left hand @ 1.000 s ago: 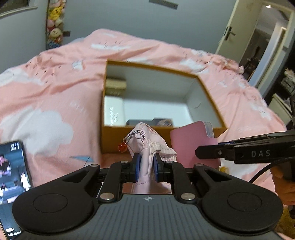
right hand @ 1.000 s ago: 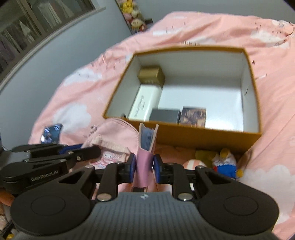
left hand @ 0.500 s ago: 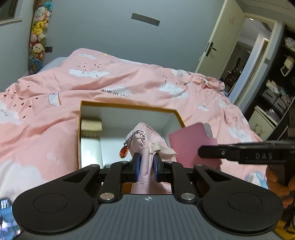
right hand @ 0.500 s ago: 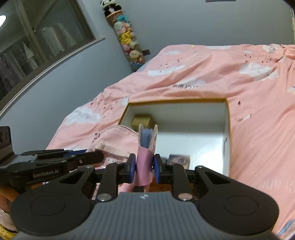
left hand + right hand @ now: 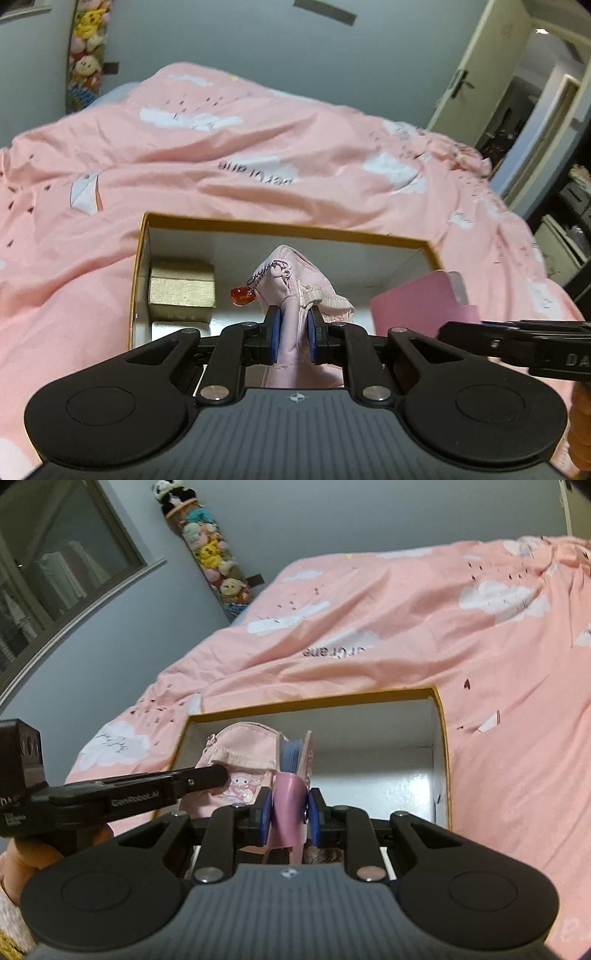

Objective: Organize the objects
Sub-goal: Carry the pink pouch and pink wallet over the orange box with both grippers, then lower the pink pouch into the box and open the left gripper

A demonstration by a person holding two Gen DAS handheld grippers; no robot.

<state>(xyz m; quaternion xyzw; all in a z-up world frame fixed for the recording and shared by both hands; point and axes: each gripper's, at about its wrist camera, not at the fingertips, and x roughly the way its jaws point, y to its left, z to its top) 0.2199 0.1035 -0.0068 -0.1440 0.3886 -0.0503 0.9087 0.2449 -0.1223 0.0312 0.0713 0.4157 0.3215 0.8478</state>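
Note:
My left gripper is shut on a pale pink fabric pouch with a red charm on a bead chain, held over the open box. The box has orange walls and a white inside. My right gripper is shut on a pink notebook with blue page edges, held upright over the same box. The pouch and the left gripper show at the left of the right wrist view. The notebook shows at the right of the left wrist view.
A gold box and a white box lie at the left inside the box. The box sits on a bed with a pink cloud-print duvet. Plush toys hang on the grey wall. A door stands open at the right.
Both grippers have moved forward and tilted up, carrying the pouch and the notebook from in front of the box to over its opening. The phone and the toys by the box have left view.

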